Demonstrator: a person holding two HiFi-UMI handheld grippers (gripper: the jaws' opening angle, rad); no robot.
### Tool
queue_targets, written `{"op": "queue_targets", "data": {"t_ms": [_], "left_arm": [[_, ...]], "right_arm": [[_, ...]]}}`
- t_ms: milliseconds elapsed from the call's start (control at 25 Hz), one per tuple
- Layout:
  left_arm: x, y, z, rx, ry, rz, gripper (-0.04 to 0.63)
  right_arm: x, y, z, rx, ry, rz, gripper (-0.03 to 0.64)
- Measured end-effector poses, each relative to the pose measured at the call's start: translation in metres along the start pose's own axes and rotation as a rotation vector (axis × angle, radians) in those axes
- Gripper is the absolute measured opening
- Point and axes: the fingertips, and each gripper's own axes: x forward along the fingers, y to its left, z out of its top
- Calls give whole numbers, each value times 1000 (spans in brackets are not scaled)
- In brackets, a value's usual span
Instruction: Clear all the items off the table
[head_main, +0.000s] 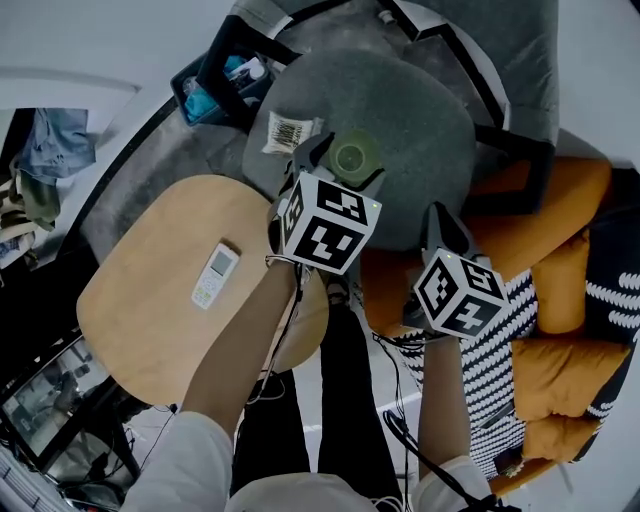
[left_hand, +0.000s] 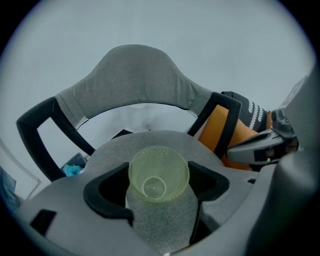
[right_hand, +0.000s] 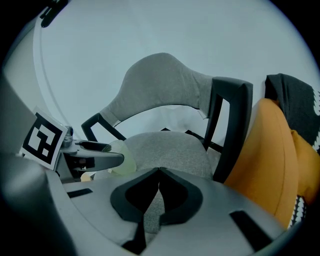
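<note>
While left gripper fingers clamp green cup over chair seat, apparently for set-down off surface, right gripper fingers closed, empty; remote lies mid-surface, uncleared.

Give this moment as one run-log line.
left gripper: shut on green cup, at grey chair seat; right gripper: shut, empty; remote: on wooden table

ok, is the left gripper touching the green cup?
Touching. The left gripper view shows the green cup sitting between the left gripper jaws, with both jaws pressed against its sides and no gap visible.
</note>
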Motion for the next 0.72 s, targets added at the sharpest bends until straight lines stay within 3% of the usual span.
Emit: {"op": "queue_targets", "data": {"t_ms": [480, 720], "left_arm": [[0, 1, 4, -39, -32, 9, 371], [-13, -4, 5, -70, -52, -25, 371]], "right_arm": [[1, 1, -1, 0, 2, 9, 25], [-1, 6, -4, 3, 5, 1, 25]]}}
